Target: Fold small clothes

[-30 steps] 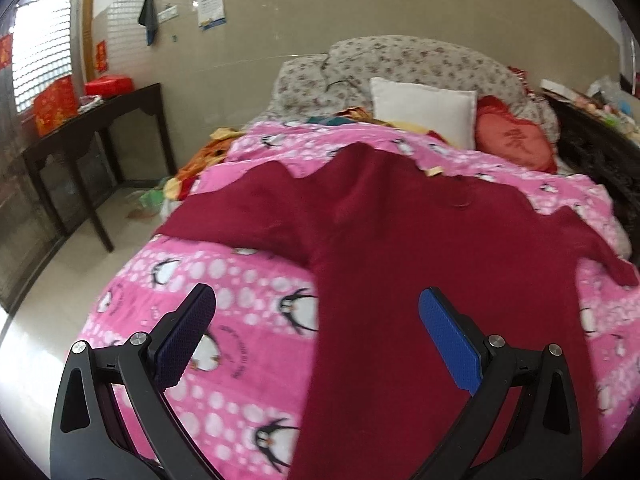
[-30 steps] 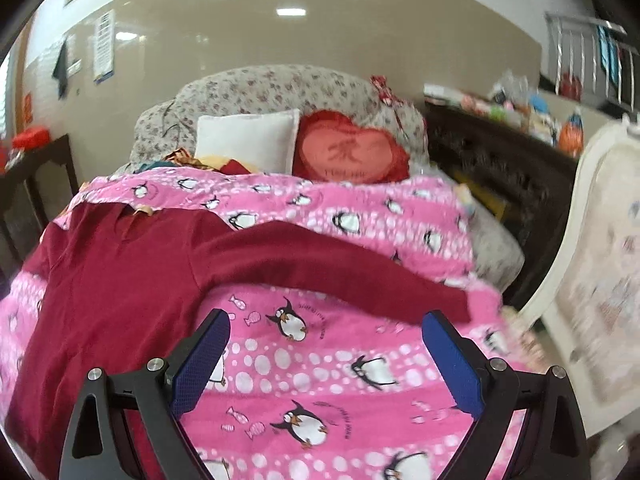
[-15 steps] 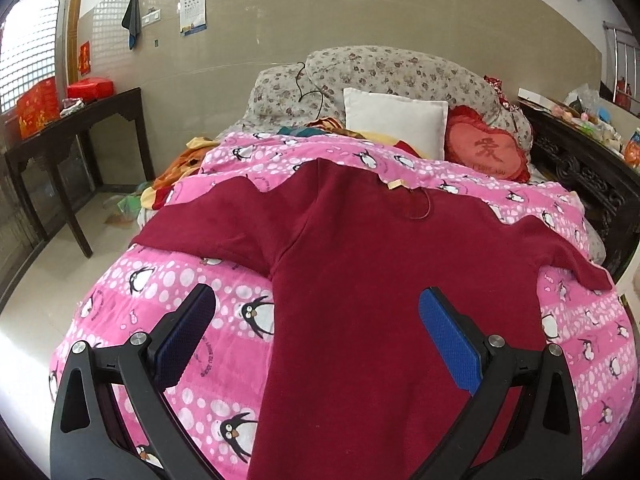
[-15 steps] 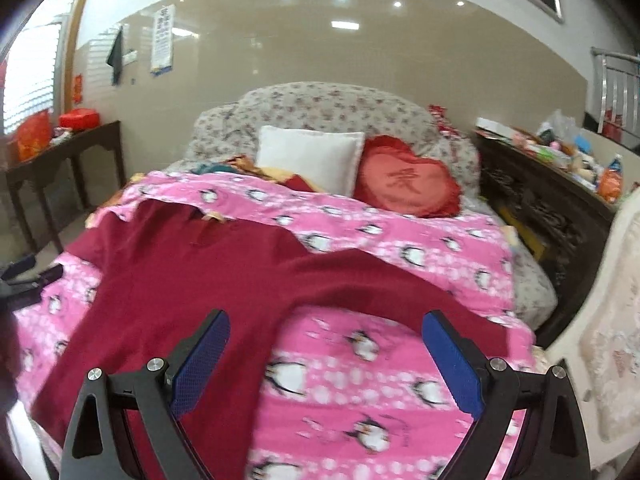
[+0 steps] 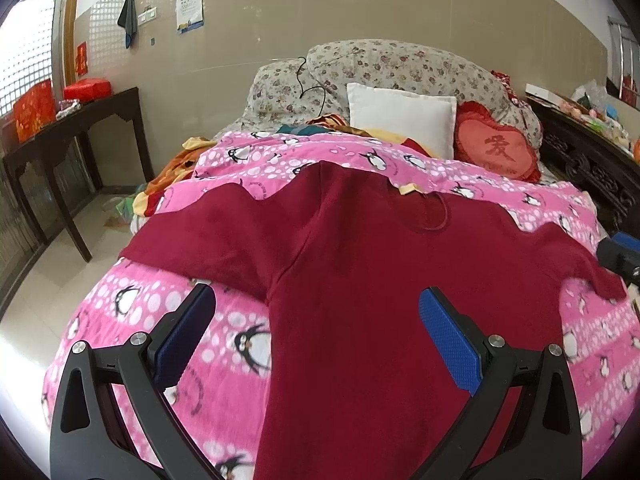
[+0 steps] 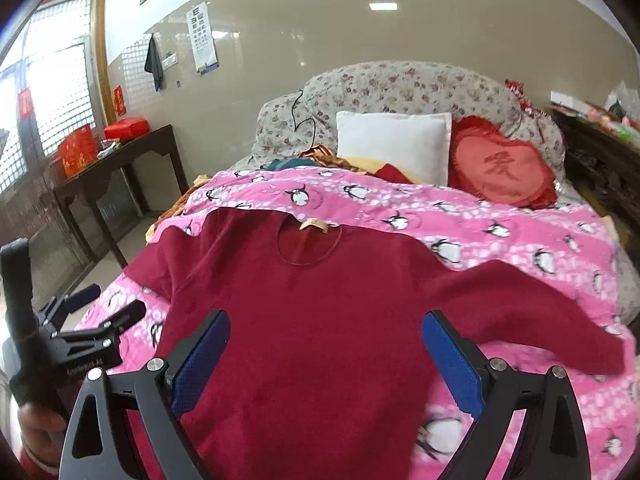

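Note:
A dark red long-sleeved sweater (image 5: 360, 280) lies flat on the pink penguin quilt (image 5: 224, 360), neck toward the pillows, both sleeves spread out; it also shows in the right wrist view (image 6: 312, 320). My left gripper (image 5: 316, 336) is open and empty, held above the sweater's left side near the armpit. My right gripper (image 6: 326, 356) is open and empty above the sweater's body. The left gripper also shows in the right wrist view (image 6: 100, 312) at the far left, and a part of the right gripper shows at the right edge of the left wrist view.
A white pillow (image 5: 400, 120), a red heart cushion (image 5: 496, 152) and a floral bolster (image 5: 380, 68) lie at the head of the bed. A dark side table (image 5: 72, 120) with red boxes stands at left. A dark carved cabinet (image 5: 592, 160) stands at right.
Both grippers have pulled back and up from the bed. The right gripper has swung left, so the sweater's body now lies in front of it instead of the right sleeve.

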`<state>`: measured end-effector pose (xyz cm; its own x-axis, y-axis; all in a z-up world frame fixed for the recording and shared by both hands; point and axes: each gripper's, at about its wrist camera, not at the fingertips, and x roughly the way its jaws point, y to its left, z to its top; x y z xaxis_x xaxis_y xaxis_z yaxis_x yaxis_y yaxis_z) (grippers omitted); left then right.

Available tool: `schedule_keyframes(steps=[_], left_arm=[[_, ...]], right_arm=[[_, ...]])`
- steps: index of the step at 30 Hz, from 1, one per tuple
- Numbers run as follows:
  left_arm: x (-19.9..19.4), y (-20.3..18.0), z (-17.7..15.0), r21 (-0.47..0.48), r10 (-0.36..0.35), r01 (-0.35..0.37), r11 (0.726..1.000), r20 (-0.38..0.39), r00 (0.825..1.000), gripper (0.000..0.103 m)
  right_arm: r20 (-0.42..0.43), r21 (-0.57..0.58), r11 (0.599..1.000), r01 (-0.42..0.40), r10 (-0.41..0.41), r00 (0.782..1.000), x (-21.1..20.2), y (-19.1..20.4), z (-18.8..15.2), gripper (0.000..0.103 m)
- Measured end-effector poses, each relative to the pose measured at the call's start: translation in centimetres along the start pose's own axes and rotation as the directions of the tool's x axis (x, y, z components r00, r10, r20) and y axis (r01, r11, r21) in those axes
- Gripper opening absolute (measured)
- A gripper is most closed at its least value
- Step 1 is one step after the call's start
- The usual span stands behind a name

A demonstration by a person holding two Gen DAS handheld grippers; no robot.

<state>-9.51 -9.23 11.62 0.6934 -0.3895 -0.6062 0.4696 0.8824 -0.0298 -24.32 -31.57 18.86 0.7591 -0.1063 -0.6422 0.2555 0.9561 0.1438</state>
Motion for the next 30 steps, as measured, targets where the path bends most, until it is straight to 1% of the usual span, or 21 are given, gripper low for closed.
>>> schedule_keyframes(steps=[4, 8, 10, 13, 18, 21, 23, 26, 30], left_arm=[[2.4, 0.5, 1.1, -0.037, -0.006, 0.006, 0.999, -0.004, 1.000, 0.102], [4.7, 0.4, 1.9, -0.036, 0.006, -0.006, 0.999, 0.002, 1.000, 0.102], [5.7, 0.4, 2.1, -0.030, 0.012, -0.012, 0.999, 0.002, 1.000, 0.102], [7.0, 0.7, 2.4, -0.038, 0.013, -0.013, 0.999, 0.003, 1.000, 0.102], [9.1, 1.1, 2.3, -0.048, 0.022, -0.022, 0.999, -0.001, 1.000, 0.102], [10.5, 1.5, 1.9, -0.065, 0.014, -0.015, 0.998, -0.025, 1.000, 0.102], [11.5, 1.7, 1.5, -0.094, -0.009, 0.004, 0.996, -0.055, 0.998, 0.102], [12.5, 1.6, 1.2, -0.094, -0.013, 0.005, 0.996, -0.090, 0.996, 0.102], [12.3, 1.1, 1.1, -0.075, 0.000, -0.006, 0.997, -0.078, 0.997, 0.102]], right_arm=[[0.024, 0.044, 0.999, 0.015, -0.016, 1.000, 2.9, 0.6, 2.1, 0.096], [0.036, 0.071, 0.995, 0.063, -0.066, 0.997, 5.8, 1.6, 4.0, 0.096], [0.038, 0.081, 0.994, 0.073, -0.076, 0.996, 7.4, 2.0, 4.4, 0.096], [0.032, 0.081, 0.993, 0.081, -0.084, 0.996, 10.1, 2.4, 4.2, 0.096], [0.051, 0.106, 0.993, 0.050, -0.056, 0.997, 12.7, 2.2, 2.6, 0.096], [0.046, 0.080, 0.995, 0.067, -0.070, 0.996, 13.5, 2.5, 2.3, 0.096], [0.054, 0.059, 0.995, 0.085, -0.088, 0.995, 13.8, 2.8, 2.3, 0.096], [0.061, 0.076, 0.994, 0.074, -0.078, 0.995, 14.2, 2.4, 2.3, 0.096], [0.056, 0.105, 0.992, 0.066, -0.072, 0.996, 14.5, 1.7, 2.2, 0.096]])
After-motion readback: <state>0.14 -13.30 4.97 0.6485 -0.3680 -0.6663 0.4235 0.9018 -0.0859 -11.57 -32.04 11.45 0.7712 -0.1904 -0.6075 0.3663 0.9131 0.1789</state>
